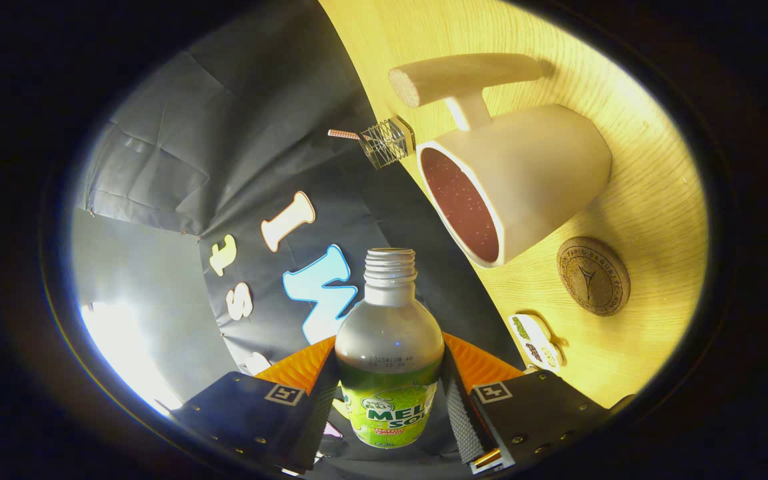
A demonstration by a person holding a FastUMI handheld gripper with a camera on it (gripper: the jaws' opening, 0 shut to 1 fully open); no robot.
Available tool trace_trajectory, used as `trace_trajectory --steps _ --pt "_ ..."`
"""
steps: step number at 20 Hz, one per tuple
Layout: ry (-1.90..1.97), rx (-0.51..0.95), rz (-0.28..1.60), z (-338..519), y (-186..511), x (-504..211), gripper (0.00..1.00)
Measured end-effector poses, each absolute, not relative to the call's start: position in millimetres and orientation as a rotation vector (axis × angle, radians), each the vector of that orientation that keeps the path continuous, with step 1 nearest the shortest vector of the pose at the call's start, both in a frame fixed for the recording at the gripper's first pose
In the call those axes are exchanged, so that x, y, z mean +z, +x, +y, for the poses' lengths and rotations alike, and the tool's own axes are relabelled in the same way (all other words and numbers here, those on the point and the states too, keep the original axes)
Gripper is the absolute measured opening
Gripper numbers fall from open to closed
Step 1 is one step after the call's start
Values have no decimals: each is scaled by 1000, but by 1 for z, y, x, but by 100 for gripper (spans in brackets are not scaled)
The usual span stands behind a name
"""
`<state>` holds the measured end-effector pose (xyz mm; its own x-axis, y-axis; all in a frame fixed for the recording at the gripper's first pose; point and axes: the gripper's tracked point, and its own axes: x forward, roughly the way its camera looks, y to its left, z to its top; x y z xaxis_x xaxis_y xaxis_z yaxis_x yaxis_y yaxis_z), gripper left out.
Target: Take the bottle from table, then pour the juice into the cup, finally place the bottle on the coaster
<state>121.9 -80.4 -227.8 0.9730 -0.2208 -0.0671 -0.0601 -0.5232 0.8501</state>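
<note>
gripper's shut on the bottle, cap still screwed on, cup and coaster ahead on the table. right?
Not quite: the bottle has no cap, and the gripper view shows its bare threaded neck open. The rest holds: the gripper is shut on it, with the cup and coaster on the table beyond.

An uncapped bottle (389, 347) is clamped between both fingers of the gripper (389, 400), its neck pointed towards a wooden-handled cup (517, 180) seen beyond it on the table (651, 200). A round coaster (593, 276) is seen beside the cup.
</note>
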Motion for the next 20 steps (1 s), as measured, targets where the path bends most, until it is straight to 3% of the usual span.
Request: trace_trajectory --steps 20 --pt "2073 -220 -153 -76 120 -238 77"
